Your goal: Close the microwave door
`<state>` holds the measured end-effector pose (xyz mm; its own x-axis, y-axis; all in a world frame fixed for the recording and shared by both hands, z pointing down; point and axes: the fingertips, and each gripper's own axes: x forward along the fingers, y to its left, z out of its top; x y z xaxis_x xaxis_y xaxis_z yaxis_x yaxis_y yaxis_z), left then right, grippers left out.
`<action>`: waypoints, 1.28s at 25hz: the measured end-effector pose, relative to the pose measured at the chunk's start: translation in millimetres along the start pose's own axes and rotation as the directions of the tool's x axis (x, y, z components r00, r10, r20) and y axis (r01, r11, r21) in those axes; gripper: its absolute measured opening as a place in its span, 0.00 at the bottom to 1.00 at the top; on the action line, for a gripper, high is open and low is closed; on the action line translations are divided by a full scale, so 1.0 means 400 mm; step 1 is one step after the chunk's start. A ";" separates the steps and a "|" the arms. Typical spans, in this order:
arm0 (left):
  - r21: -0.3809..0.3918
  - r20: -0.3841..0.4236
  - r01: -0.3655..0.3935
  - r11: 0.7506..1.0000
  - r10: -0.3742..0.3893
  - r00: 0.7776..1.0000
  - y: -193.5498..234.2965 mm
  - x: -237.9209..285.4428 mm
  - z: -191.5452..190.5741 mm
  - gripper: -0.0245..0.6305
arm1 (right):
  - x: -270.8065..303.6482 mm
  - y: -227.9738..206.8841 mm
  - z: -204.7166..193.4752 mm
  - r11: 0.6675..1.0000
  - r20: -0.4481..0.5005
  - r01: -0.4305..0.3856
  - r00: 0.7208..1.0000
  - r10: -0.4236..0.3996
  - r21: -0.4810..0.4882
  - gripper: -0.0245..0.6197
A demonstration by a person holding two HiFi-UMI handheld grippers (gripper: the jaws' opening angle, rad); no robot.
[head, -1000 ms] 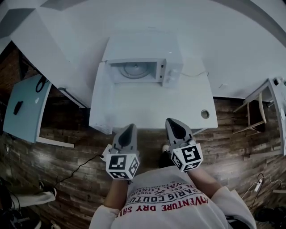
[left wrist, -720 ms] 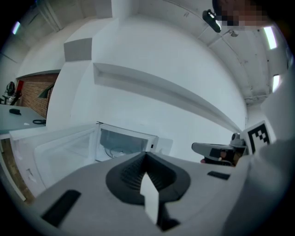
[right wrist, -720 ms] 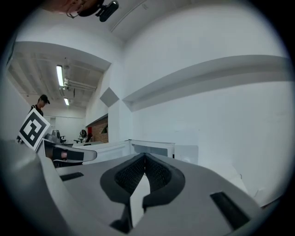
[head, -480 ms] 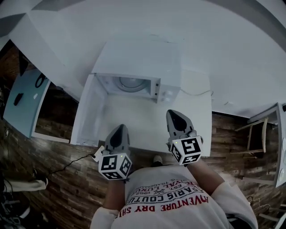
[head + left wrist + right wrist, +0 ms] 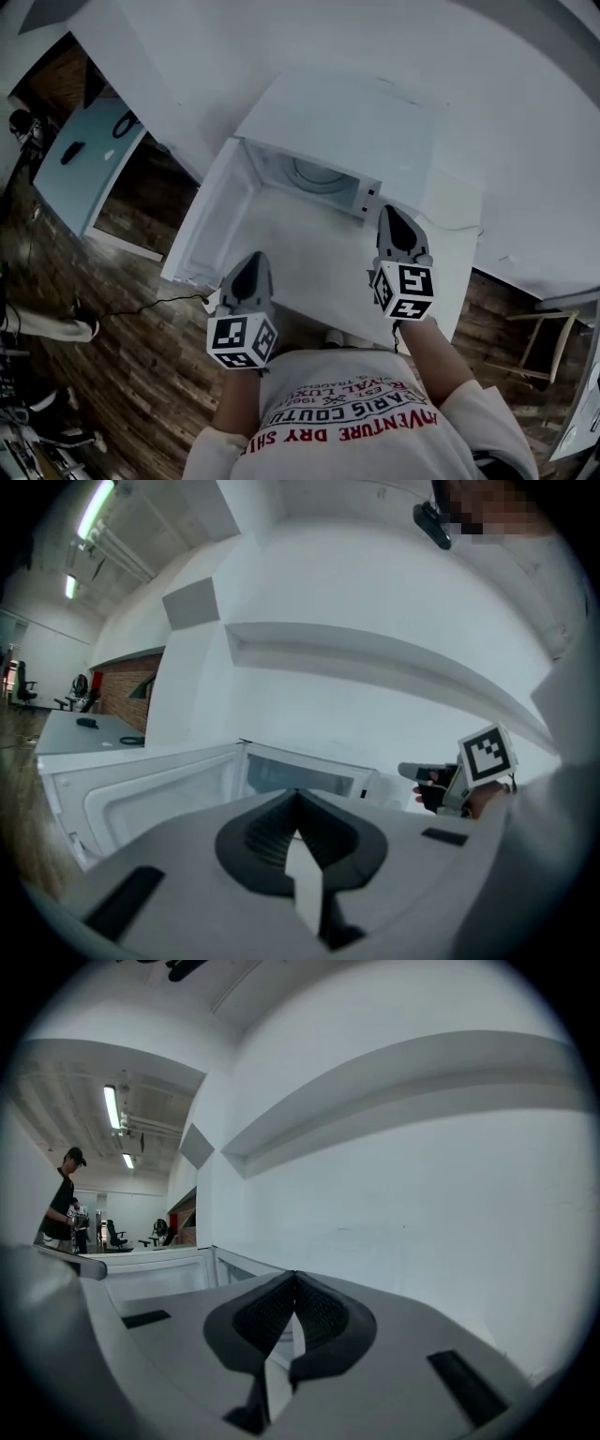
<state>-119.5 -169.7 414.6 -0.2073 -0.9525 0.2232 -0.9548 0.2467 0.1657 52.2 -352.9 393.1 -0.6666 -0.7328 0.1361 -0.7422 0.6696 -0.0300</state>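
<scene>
swung-out door [image 5: 214, 220] blocks the left; open room over the table [image 5: 309, 253].

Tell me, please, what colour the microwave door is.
The microwave door is white; the head view shows it best.

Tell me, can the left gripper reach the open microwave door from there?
Probably yes. The left gripper hangs close beside the free end of the open microwave door, jaws together and empty, with nothing showing between them.
</scene>
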 end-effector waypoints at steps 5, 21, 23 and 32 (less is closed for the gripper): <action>-0.008 0.007 -0.120 0.993 0.120 0.993 0.103 -0.063 0.004 0.03 | 0.044 -0.039 -0.003 0.998 -0.017 0.066 0.998 -0.065 0.022 0.06; -0.027 0.001 -0.345 0.938 0.346 0.938 0.467 -0.269 -0.019 0.03 | 0.106 -0.073 -0.004 0.963 -0.072 0.270 0.960 -0.270 -0.014 0.06; -0.027 0.013 -0.332 0.943 0.332 0.943 0.481 -0.274 -0.013 0.03 | 0.103 -0.073 0.000 0.957 -0.067 0.290 0.955 -0.290 -0.015 0.06; -0.086 0.000 -0.371 0.925 0.373 0.928 0.629 -0.286 -0.045 0.03 | 0.102 -0.078 0.001 0.939 -0.067 0.342 0.937 -0.343 -0.013 0.06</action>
<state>-332.1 4.6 448.0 -0.5480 -0.7920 0.2692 -0.7874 0.5970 0.1534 48.0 -403.7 399.0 -0.3658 -0.9079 0.2046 -0.9246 0.3796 0.0312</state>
